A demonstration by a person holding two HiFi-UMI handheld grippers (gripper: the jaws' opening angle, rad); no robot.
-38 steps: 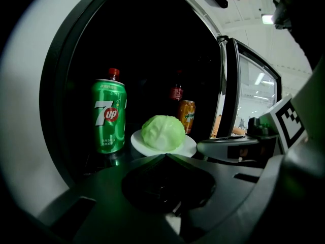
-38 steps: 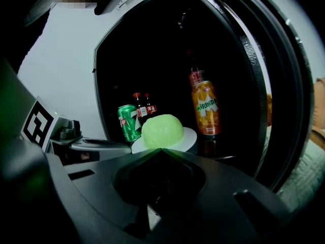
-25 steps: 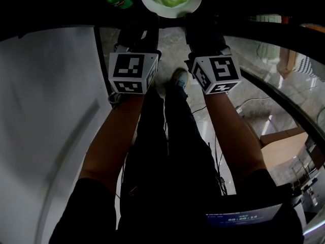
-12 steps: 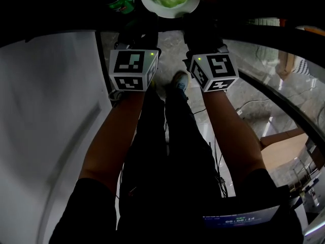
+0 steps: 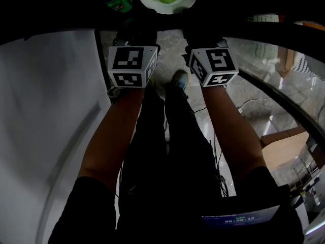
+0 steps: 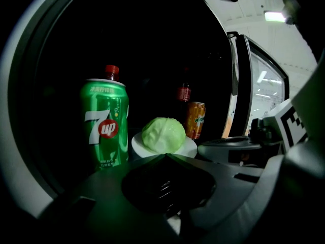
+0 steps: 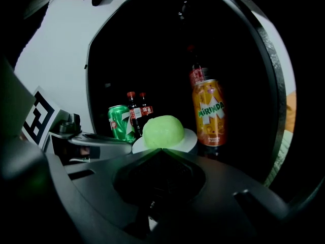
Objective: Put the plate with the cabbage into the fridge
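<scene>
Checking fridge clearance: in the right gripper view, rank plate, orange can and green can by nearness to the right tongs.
1. plate, at the tip of the right tongs.
2. orange can, right.
3. green can, left, farther back.

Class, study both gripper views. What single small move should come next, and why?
Probably lower the plate straight down until it rests. The left gripper and right gripper each have their jaws shut on its near rim. It is inside the dark fridge, with a green can at its left and an orange can at its right. Whether it rests on anything cannot be told.
</scene>
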